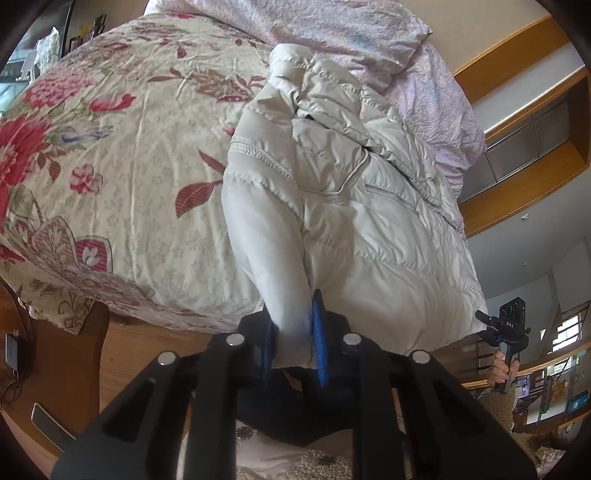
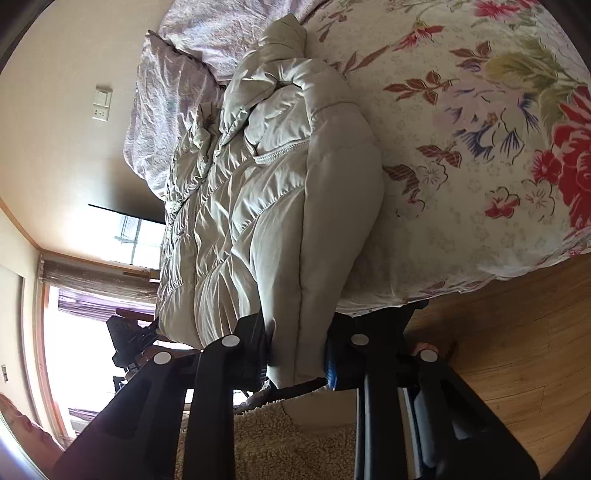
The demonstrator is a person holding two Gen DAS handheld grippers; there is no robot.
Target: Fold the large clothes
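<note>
Cream puffer jacket (image 1: 332,192) lies crumpled along the edge of a bed, on a floral bedspread (image 1: 122,155), its far end against a lilac pillow (image 1: 332,33). Left gripper (image 1: 295,347) clamped on the jacket's near hem, blue pads (image 1: 320,343) pressing the fabric. Right gripper (image 2: 295,354) clamped on another near edge; one pad (image 2: 332,369) mostly hidden behind cloth, so contact there is likely, not certain. Wooden floor (image 2: 498,332) below

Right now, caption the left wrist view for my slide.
Left hand-held gripper clamps a cream quilted puffer jacket lying on the floral bedspread.
</note>
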